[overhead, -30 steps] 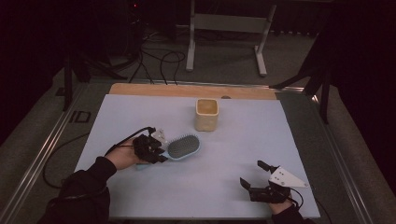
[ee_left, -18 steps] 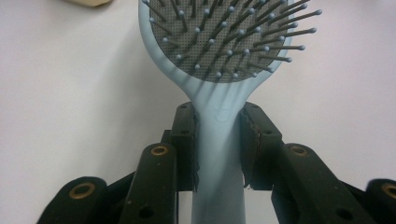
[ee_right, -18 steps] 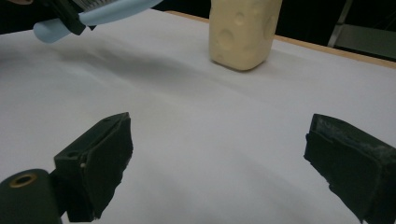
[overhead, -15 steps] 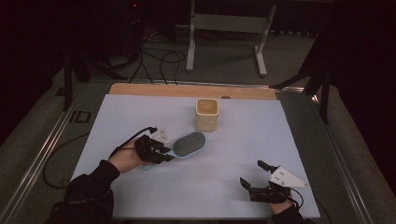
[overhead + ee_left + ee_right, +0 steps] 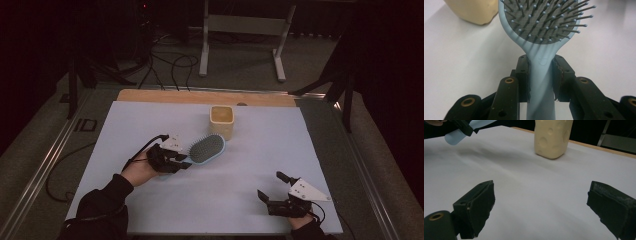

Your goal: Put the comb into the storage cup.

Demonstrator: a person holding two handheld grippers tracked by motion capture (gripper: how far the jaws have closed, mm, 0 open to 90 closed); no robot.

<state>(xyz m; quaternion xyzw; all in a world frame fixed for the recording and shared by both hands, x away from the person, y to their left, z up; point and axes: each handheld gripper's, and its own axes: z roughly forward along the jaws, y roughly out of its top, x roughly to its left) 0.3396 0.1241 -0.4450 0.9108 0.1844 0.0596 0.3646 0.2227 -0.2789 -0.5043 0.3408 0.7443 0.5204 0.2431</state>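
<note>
A light blue hairbrush [image 5: 206, 149] with a grey bristle pad hangs above the white table cover, left of centre. My left gripper [image 5: 184, 161] is shut on its handle [image 5: 541, 82], with the bristles [image 5: 549, 20] facing up toward the camera. Just beyond the brush head stands a cream cup [image 5: 222, 121] with round dimples [image 5: 552, 137]. My right gripper [image 5: 271, 186] rests near the front right edge, open, with bare cover between its fingers [image 5: 477, 207]. The held brush [image 5: 461, 133] also peeks in at the top left of the right gripper view.
The white cover [image 5: 280, 150] lies over a wooden table whose far edge [image 5: 200, 96] shows as a tan strip. Metal rails [image 5: 45, 165] run along both sides. Cables and a stand's legs [image 5: 240, 45] sit on the floor beyond.
My left gripper has carried the hairbrush forward and to the right, closer to the cream cup. The right gripper has stayed in place.
</note>
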